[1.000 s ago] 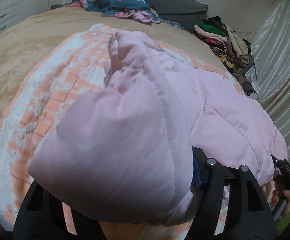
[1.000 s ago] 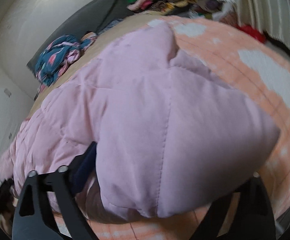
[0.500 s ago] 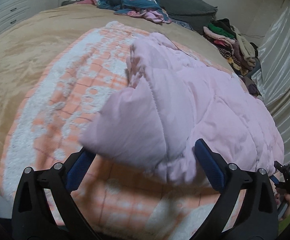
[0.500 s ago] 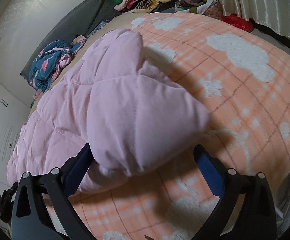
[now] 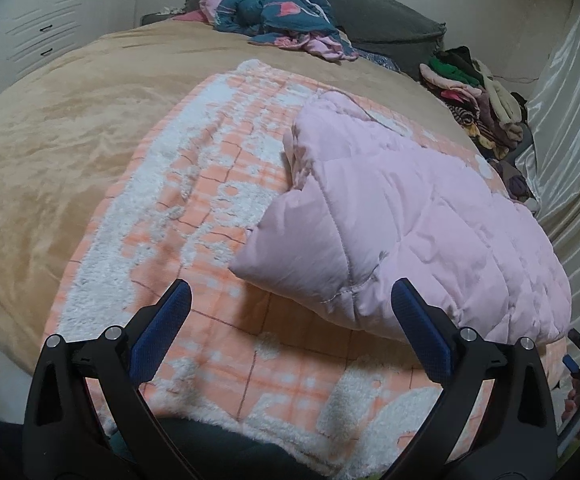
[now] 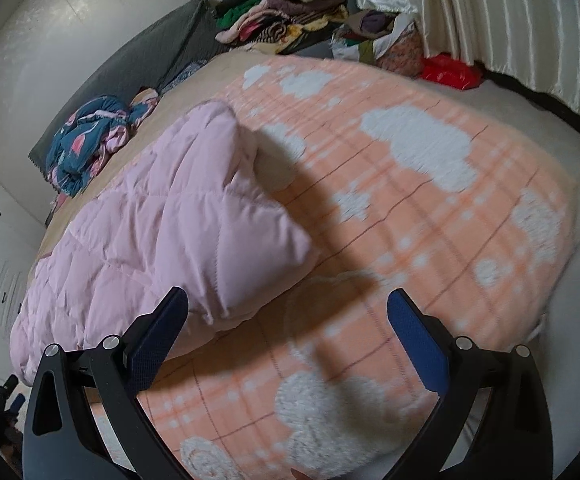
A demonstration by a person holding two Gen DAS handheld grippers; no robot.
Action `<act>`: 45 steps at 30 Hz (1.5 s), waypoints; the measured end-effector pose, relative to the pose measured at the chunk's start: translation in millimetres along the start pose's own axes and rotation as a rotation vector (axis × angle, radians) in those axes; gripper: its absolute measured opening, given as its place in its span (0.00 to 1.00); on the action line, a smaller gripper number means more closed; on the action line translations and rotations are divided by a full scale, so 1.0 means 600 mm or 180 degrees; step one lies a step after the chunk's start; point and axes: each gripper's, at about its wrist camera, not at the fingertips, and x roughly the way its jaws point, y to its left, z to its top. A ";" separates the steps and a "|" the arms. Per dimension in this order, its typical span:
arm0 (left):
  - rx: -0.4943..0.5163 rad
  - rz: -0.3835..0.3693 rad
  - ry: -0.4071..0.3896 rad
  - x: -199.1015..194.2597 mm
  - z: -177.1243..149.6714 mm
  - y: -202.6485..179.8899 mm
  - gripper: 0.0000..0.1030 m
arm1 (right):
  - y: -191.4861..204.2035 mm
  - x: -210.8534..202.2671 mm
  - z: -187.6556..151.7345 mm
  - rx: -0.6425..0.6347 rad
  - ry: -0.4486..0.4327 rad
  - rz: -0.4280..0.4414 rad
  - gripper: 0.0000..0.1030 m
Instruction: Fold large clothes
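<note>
Pink quilted garment (image 5: pixel 402 224), puffy and already doubled over, lying on the peach-and-white checked blanket (image 5: pixel 218 168) spread across the bed, its long axis running away from the near edge toward the grey headboard cushion (image 5: pixel 390 28). Left gripper (image 5: pixel 290 320) spread wide, jaws having just been opening, nothing between the blue pads (image 5: pixel 162 332); folded near corner just ahead and slightly right of centre, apart from both pads. Right gripper (image 6: pixel 288 328) likewise spread and empty, the same near edge lying ahead and to its left, just beyond the left pad (image 6: pixel 158 340), blanket alone filling the gap. Seen from either side, garment (image 6: pixel 170 232) set between the two grippers, each about equally near its own corner. Likely next: another fold along or across that long axis, both near corners within easy reach. Patterned teal bundle (image 5: pixel 274 12) and heap of mixed clothes (image 6: pixel 290 12) well apart at the head of the bed, beside the pale curtain (image 6: pixel 510 20).
</note>
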 end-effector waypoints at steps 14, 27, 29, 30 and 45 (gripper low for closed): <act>0.0022 0.0100 -0.0236 -0.063 0.009 -0.012 0.91 | 0.034 -0.108 0.013 -0.0436 -0.0499 -0.0138 0.96; 0.0268 -0.0039 -0.0548 -0.144 0.017 -0.073 0.91 | 0.147 -0.223 0.005 -0.1024 -0.0952 0.0178 0.96; 0.0285 -0.0091 -0.0575 -0.153 0.016 -0.081 0.91 | 0.162 -0.235 0.000 -0.1090 -0.0986 0.0250 0.96; 0.0291 -0.0121 -0.0589 -0.158 0.016 -0.085 0.91 | 0.170 -0.241 -0.002 -0.1128 -0.1007 0.0278 0.96; 0.0566 -0.0315 -0.0658 -0.186 -0.010 -0.138 0.91 | 0.261 -0.267 -0.058 -0.1673 -0.1040 0.0500 0.96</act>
